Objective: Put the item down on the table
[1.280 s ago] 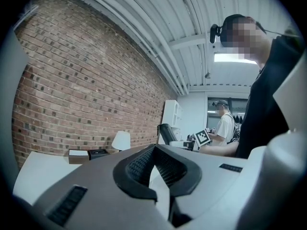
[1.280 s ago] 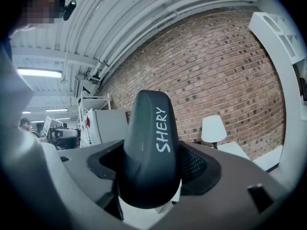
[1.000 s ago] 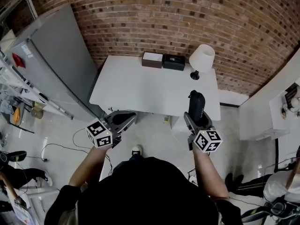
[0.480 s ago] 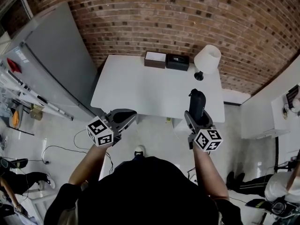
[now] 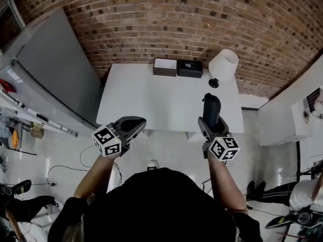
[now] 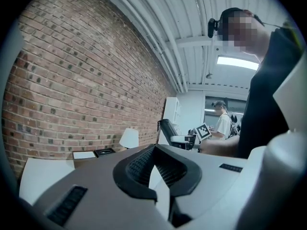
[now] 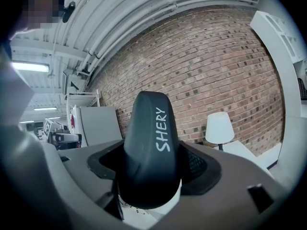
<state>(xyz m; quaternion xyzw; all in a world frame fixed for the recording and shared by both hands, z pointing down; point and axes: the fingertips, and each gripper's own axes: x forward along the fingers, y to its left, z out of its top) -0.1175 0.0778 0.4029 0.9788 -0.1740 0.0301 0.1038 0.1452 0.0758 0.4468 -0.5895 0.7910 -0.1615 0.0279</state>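
Facing a brick wall (image 5: pixel 176 24), I stand at the near side of a white table (image 5: pixel 146 102). A white lamp (image 5: pixel 222 65) stands at its far right corner, with a black box (image 5: pixel 190 67) and a white-topped box (image 5: pixel 165 66) beside it. My right gripper (image 5: pixel 208 124) pinches a black case (image 5: pixel 211 109) marked SHERY, held upright over the table's near right edge. My left gripper (image 5: pixel 133 125) is pressed together with nothing in it.

Right claw (image 7: pixel 153 163) hides (seemingly) half the black case (image 7: pixel 148 128).
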